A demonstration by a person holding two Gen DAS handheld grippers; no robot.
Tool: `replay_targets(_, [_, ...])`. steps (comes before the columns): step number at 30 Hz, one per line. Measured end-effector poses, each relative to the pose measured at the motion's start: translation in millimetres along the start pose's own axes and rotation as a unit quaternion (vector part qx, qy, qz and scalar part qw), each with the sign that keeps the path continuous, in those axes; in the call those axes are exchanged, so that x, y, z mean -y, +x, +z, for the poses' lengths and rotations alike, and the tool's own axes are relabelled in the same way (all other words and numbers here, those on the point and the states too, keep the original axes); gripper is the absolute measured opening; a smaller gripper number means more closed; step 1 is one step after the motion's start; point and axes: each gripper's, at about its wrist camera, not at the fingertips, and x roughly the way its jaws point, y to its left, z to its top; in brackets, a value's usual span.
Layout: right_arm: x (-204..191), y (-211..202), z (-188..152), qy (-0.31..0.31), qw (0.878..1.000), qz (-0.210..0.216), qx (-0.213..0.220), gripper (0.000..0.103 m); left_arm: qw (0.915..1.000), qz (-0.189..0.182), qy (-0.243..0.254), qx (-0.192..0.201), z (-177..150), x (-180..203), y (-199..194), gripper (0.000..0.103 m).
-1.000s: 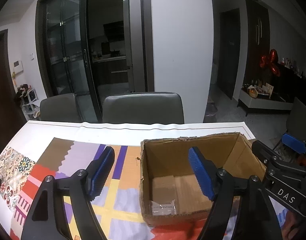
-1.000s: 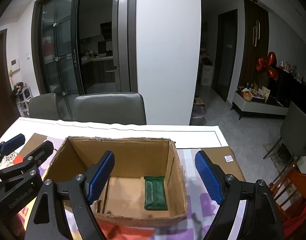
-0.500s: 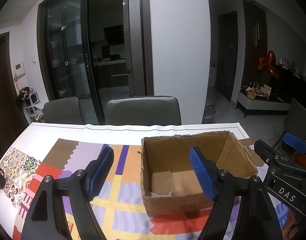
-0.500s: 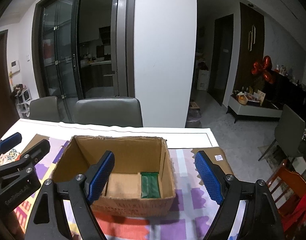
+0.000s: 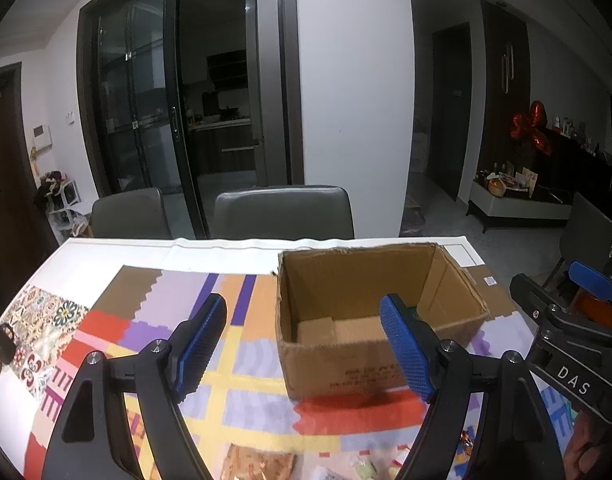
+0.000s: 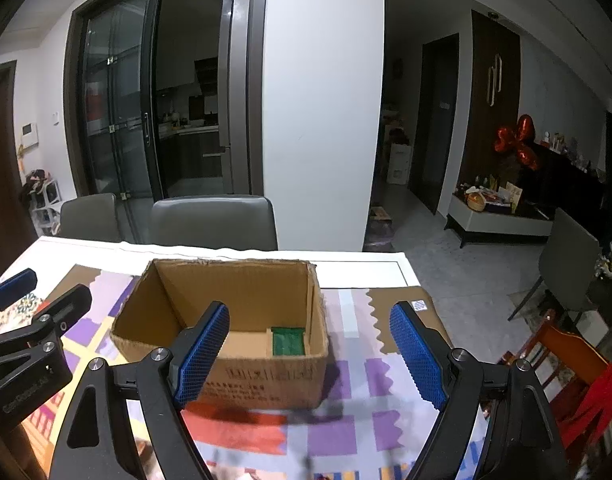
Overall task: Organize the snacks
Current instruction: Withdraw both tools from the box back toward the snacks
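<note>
Two empty grippers hover over a cardboard box (image 6: 226, 320) at a dining table.
The left gripper (image 5: 304, 344) and right gripper (image 6: 310, 350) both stand wide apart, holding nothing; a green packet (image 6: 288, 341) lies in the box's lower right corner, mid-frame.

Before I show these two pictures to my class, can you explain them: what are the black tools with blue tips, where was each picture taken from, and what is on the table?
A person holds a hand-held two-finger gripper in each hand, each carrying its own camera looking along its fingers. One picture looks out from the left gripper, the other from the right gripper; each also catches the other at its edge. Both are open and hold nothing. On the colourful patchwork tablecloth stands an open brown cardboard box with a flat green packet lying inside at the bottom. A few blurred wrapped snacks lie at the near edge. Grey padded chairs stand behind the table.
</note>
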Motion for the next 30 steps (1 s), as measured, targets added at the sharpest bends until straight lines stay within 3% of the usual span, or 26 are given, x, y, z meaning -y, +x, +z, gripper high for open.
replay_targets(30, [29.5, -74.2, -78.3, -0.03, 1.0, 0.004, -0.009, 0.083, 0.9997, -0.013, 0.005, -0.021, -78.6, 26.9, -66.4, 0.079])
